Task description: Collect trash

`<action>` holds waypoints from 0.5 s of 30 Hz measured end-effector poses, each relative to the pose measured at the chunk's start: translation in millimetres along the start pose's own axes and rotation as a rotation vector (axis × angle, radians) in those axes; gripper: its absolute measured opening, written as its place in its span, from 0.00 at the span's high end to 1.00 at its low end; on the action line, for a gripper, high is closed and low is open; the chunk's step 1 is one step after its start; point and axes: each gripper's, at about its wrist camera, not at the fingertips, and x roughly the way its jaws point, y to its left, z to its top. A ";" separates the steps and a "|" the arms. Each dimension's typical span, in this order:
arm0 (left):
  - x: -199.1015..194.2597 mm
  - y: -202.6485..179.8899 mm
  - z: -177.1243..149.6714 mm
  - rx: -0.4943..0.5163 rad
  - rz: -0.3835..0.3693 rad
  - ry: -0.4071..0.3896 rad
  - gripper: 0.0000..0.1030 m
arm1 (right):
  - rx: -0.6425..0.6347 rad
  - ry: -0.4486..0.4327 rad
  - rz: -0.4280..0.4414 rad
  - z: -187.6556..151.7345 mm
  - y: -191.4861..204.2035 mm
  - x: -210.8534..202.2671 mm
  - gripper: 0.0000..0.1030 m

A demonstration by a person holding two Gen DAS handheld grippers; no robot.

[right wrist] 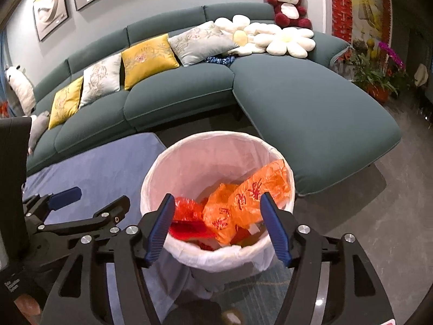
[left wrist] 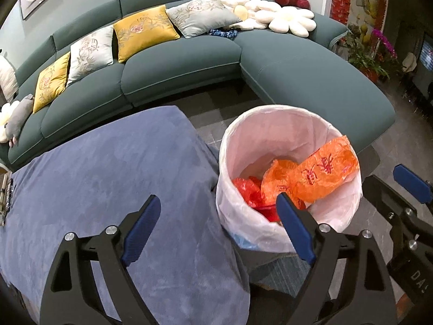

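Two grippers, both wide open and empty: left gripper (left wrist: 219, 212) sits over the blue cloth (left wrist: 108, 178) at the bin's 9 o'clock, right gripper (right wrist: 216, 216) frames the bin (right wrist: 216, 254) rim at 6 o'clock. Orange bag (right wrist: 243, 203) and red wrapper (right wrist: 186, 208) lie inside the white liner. Drop step looks done; next move likely means finding more trash, none visible on the cloth.

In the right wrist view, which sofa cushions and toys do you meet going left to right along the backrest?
Yellow cushion → pale cushion → second yellow cushion → grey cushion → white flower pillows → red teddy bear.
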 end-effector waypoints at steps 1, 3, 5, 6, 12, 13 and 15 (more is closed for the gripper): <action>-1.3 0.5 -1.4 0.002 0.007 0.002 0.16 | -0.006 0.003 0.001 -0.8 -0.4 -1.0 0.34; -4.4 3.0 -4.8 -0.005 0.017 -0.002 0.15 | -0.018 0.009 -0.004 -2.5 0.0 -4.9 0.28; -6.5 5.7 -6.3 -0.015 0.022 0.000 0.14 | -0.031 0.019 -0.003 -4.4 1.1 -6.8 0.24; -7.3 6.9 -6.9 -0.022 0.022 0.004 0.14 | -0.040 0.025 -0.008 -5.2 1.6 -7.6 0.21; -11.0 15.5 -12.4 -0.088 0.014 0.022 0.13 | -0.084 0.038 -0.044 -8.5 3.4 -9.9 0.17; -10.9 16.7 -13.0 -0.097 0.014 0.025 0.12 | -0.081 0.041 -0.042 -8.1 2.3 -9.6 0.16; -10.7 19.0 -14.9 -0.115 0.016 0.027 0.12 | -0.078 0.050 -0.043 -9.7 0.7 -8.3 0.12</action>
